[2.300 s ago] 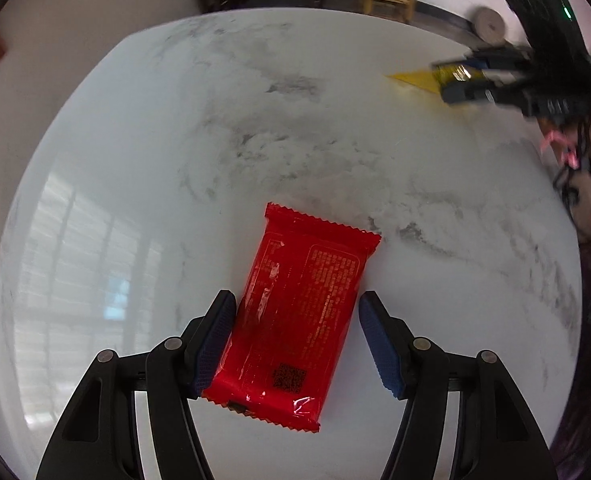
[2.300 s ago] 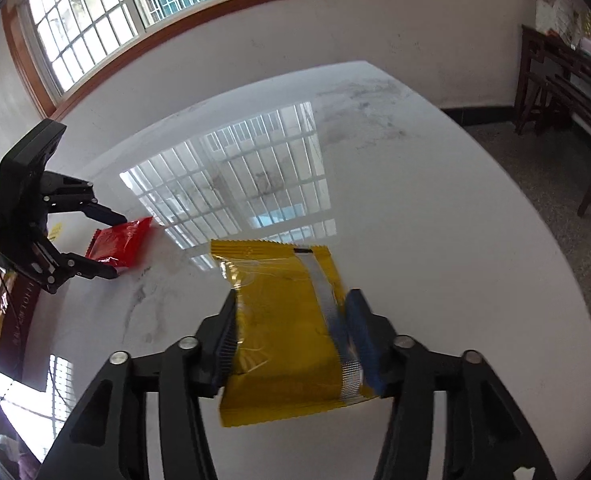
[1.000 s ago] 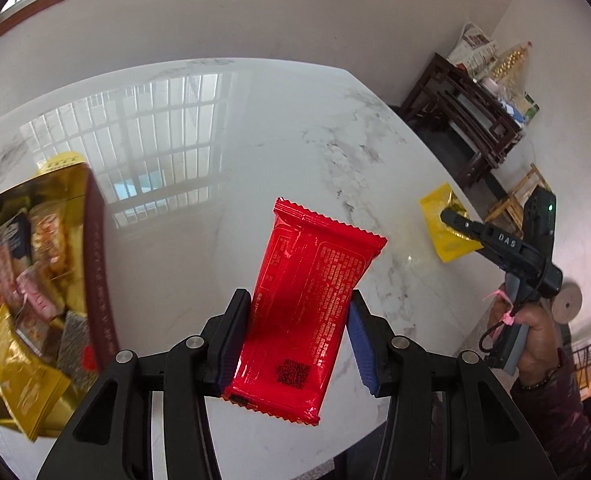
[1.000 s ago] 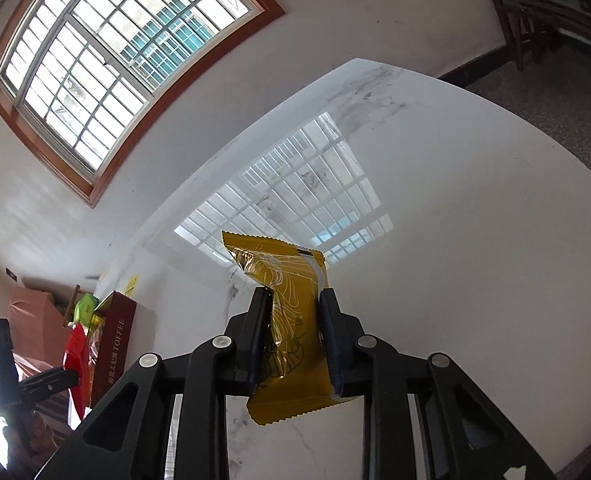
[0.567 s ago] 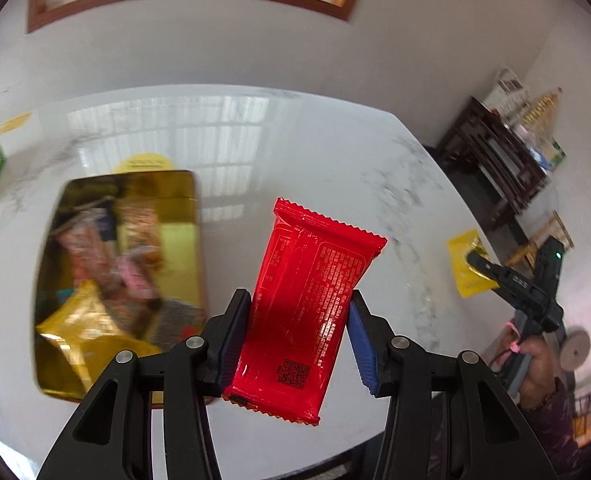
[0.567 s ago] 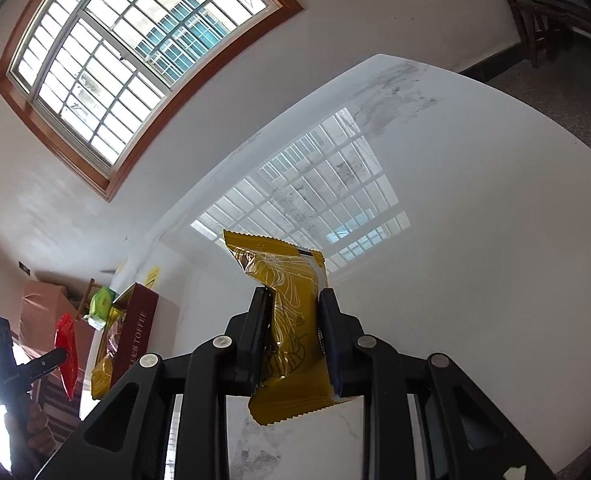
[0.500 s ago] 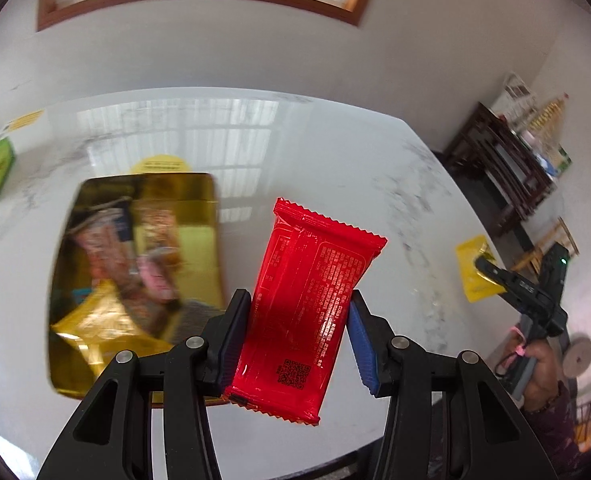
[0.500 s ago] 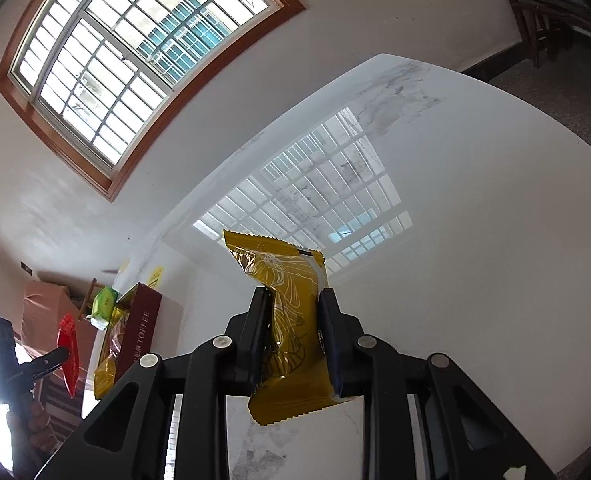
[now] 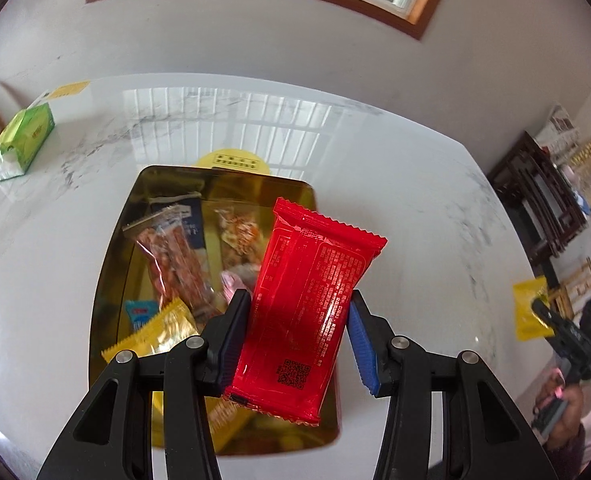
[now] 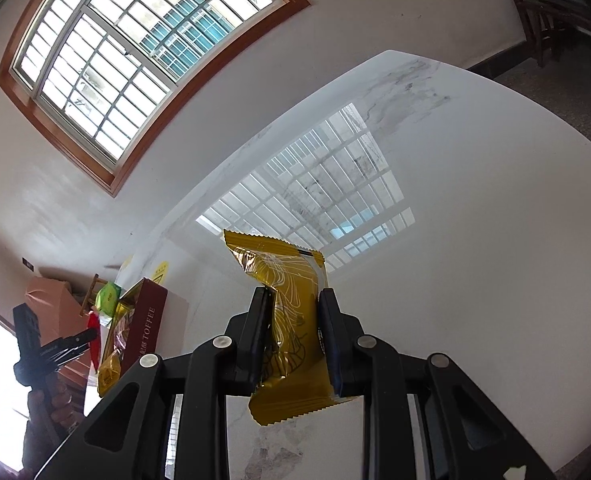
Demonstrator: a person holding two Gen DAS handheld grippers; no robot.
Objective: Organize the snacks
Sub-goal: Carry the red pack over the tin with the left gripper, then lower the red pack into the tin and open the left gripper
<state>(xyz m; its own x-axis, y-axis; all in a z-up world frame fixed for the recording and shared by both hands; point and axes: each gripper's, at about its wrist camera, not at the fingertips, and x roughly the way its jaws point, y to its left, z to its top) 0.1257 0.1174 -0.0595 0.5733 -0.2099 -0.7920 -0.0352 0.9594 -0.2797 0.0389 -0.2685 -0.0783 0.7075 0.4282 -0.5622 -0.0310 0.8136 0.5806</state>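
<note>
My left gripper (image 9: 298, 320) is shut on a red snack packet (image 9: 311, 304) and holds it above the near right part of a gold tin (image 9: 107, 264). The tin lies open on the white marble table (image 9: 415, 200) and holds several wrapped snacks. My right gripper (image 10: 293, 326) is shut on a yellow snack packet (image 10: 287, 300), lifted over the table. In the right wrist view the tin (image 10: 143, 320) shows as a maroon box at the far left, with the left gripper (image 10: 87, 336) and the red packet (image 10: 93, 330) over it. The right gripper (image 9: 543, 312) and yellow packet (image 9: 529, 312) show at the right edge of the left wrist view.
A green tissue pack (image 9: 21, 140) lies at the table's far left. A yellow round sticker (image 9: 235, 160) sits just behind the tin. Dark wooden furniture (image 9: 543, 200) stands off the table's right side. A window (image 10: 135, 48) is in the wall behind.
The left gripper has swung with the red packet from beside the tin to over it. The right gripper holds the yellow packet almost still.
</note>
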